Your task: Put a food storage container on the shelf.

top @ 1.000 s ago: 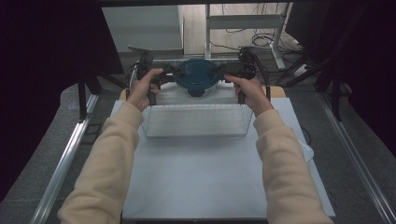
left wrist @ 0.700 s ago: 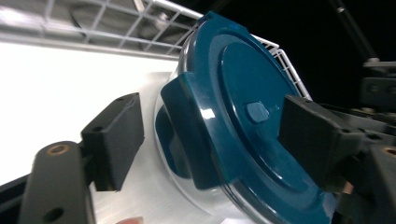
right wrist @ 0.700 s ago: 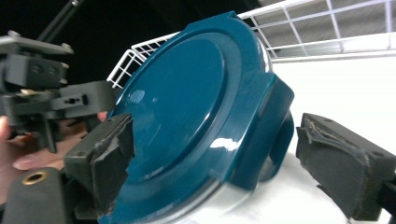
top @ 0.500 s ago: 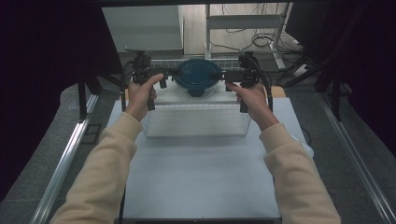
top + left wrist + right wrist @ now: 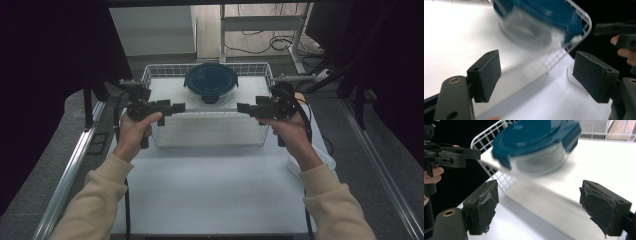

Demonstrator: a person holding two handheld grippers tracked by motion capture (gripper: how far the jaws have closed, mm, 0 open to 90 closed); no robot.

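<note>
A round glass container with a dark blue clip lid (image 5: 211, 80) sits in the far half of a white wire basket (image 5: 210, 134). My left gripper (image 5: 172, 107) hovers open over the basket's left wall, jaws pointing right. Across from it my right gripper (image 5: 246, 108) is open over the right wall, pointing left. Nothing lies between either pair of jaws. In the left gripper view the left gripper (image 5: 540, 75) faces the blurred container (image 5: 541, 17), with the right gripper (image 5: 616, 28) beyond. From the right gripper (image 5: 544, 205) I see the container (image 5: 531, 135) and the left gripper (image 5: 449, 155).
The basket stands on a white table top (image 5: 210, 190) with metal rails (image 5: 70, 170) along both sides. A white flat object (image 5: 320, 162) lies at the table's right edge under my right forearm. Dark curtains and a metal frame (image 5: 222, 30) stand behind.
Both grippers have drawn back from the container's two sides toward me and spread apart. The container stays in the basket's far half.
</note>
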